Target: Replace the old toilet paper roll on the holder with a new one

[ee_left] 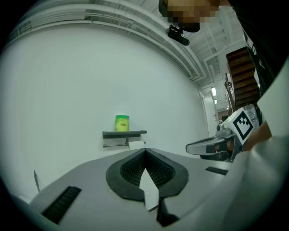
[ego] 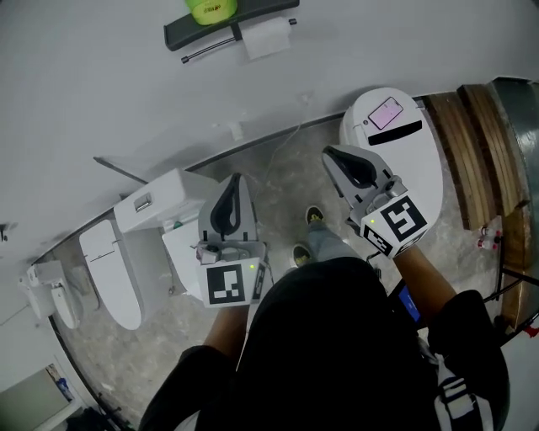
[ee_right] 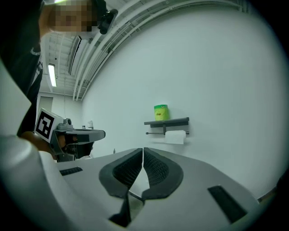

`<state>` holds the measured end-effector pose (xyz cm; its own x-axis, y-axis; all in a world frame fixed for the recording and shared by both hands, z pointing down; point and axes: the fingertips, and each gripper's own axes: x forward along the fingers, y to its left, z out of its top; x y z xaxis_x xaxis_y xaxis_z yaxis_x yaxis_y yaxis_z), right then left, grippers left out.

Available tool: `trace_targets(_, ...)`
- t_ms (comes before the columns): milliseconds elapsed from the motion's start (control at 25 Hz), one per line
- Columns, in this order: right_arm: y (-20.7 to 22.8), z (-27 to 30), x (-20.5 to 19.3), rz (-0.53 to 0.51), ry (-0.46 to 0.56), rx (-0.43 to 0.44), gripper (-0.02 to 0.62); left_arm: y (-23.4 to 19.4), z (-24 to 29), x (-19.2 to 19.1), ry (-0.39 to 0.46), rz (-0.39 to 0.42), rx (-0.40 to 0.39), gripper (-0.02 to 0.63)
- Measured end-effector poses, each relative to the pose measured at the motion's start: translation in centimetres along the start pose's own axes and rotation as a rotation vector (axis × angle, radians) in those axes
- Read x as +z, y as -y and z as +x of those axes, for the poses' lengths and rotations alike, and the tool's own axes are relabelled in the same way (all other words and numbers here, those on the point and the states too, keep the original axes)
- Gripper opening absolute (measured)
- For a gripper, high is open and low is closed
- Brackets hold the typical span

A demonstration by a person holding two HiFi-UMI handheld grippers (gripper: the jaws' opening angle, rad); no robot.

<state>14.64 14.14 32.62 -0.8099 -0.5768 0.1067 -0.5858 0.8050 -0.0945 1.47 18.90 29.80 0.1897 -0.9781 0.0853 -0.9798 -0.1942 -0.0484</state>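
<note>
White against a white wall, the toilet paper roll [ego: 266, 38] hangs on a thin metal bar [ego: 209, 52] beneath a dark grey shelf [ego: 221, 28], with a green canister [ego: 210, 8] standing on top. The roll sits at the bar's right-hand end and looks broad and pale, its paper face turned towards the room. Well short of it, the left gripper [ego: 237, 178] and the right gripper [ego: 327, 152] are held side by side facing the wall, each with its jaws pressed together on nothing. Below them stands a white toilet [ego: 402, 172].
</note>
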Motion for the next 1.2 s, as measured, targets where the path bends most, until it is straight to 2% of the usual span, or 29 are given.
trace_targets(320,5.3,2.8,0.6,-0.010,0.009,0.010,0.020,-0.1,6.7,0.5,-0.022,0.040,0.013,0.014)
trace_targets(480,7.6,3.3,-0.2,-0.010,-0.017,0.014,0.020,0.1,8.3,0.4,-0.038,0.053,0.024,0.014)
trace_targets(600,9.0,4.0,0.3,0.006,0.022,0.012,0.020,0.0,9.2,0.1,-0.051,0.057,0.038,0.014)
trace_targets(760,10.1,4.7,0.8,0.009,0.036,0.014,0.020,-0.3,9.9,0.1,-0.056,0.055,0.051,0.014)
trace_targets(920,10.6,5.4,1.1,-0.008,0.050,0.051,0.020,-0.5,10.6,0.1,-0.079,0.053,0.064,0.014)
trace_targets(1200,11.2,6.7,1.7,-0.002,0.062,0.039,0.020,-1.0,12.3,0.3,-0.061,0.032,0.037,0.014)
